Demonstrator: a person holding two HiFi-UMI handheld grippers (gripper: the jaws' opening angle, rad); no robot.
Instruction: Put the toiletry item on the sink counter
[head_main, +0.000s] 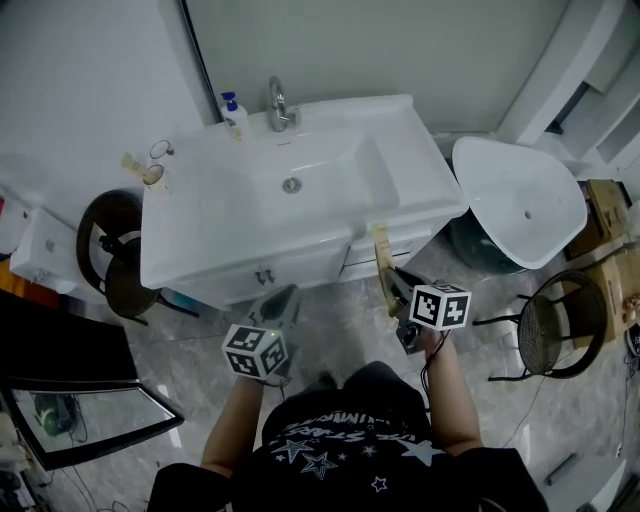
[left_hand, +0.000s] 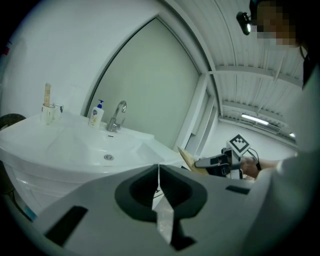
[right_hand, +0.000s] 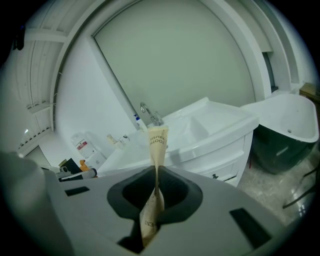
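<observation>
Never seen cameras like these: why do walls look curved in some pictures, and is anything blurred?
Both gripper views: wide-angle lens bows straight edges, corners go black. Left gripper view: mosaic patch top right. Right gripper view: packet print readable. Head view: straighter lines, even light on the sink.

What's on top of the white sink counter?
A white bottle with a blue pump beside the silver tap, and a white cup holding a beige stick at the left corner. The paper toothbrush packet isn't there; the right tool holds it. The cup's inside can't be seen.
</observation>
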